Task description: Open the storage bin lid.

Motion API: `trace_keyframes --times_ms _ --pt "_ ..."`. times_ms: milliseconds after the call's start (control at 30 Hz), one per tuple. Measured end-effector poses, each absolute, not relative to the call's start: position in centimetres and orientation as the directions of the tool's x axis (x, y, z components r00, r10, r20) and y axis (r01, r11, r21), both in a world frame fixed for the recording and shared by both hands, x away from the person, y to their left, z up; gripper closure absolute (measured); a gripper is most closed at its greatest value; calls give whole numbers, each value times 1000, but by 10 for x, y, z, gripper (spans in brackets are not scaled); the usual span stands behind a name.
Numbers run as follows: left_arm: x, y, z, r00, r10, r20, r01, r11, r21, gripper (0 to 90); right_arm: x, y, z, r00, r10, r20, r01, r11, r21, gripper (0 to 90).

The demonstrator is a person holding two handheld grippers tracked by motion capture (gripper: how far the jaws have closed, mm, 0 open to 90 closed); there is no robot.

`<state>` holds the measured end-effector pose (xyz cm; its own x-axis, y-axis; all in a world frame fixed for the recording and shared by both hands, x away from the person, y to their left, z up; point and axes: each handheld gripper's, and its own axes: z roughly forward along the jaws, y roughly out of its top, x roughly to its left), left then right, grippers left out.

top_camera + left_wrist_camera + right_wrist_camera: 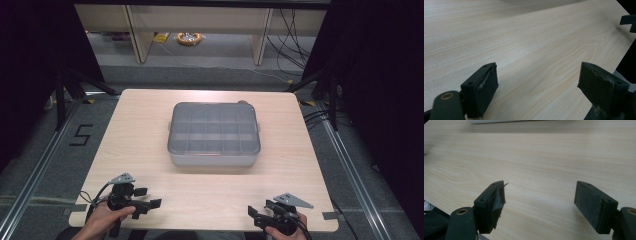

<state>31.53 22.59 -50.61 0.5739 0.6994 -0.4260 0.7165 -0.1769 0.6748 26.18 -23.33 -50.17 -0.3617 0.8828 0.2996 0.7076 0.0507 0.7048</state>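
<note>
Resting at the lower left of the high view, the left gripper [148, 198] sits in a hand at the near table edge, jaws spread, nothing between them. Lower right, the right gripper [255, 215] likewise stands spread and empty. In the left gripper view the pads [486, 92] frame bare wood; the right gripper view shows the same. Compartment box [214, 134], grey with a clear lid, lies at frame centre on the table [140, 150], well apart from both grippers, roughly midway between them and above.
</note>
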Motion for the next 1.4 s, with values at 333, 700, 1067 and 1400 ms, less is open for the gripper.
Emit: trace_keyframes --times_ms 333,700,1067,1400 --pt "316 225 -506 578 698 -423 713 -179 679 150 263 -235 -501 -353 881 316 708 31 705 256" --pt "316 226 -506 574 701 -423 713 -172 680 150 265 -236 -502 -346 878 331 700 7 714 261" --pt "318 227 -504 556 718 -419 706 -141 694 150 278 -236 -503 -311 842 441 705 -107 701 271" --pt "319 226 -503 556 717 -420 702 -134 700 151 284 -239 -504 -322 834 447 682 -123 721 265"
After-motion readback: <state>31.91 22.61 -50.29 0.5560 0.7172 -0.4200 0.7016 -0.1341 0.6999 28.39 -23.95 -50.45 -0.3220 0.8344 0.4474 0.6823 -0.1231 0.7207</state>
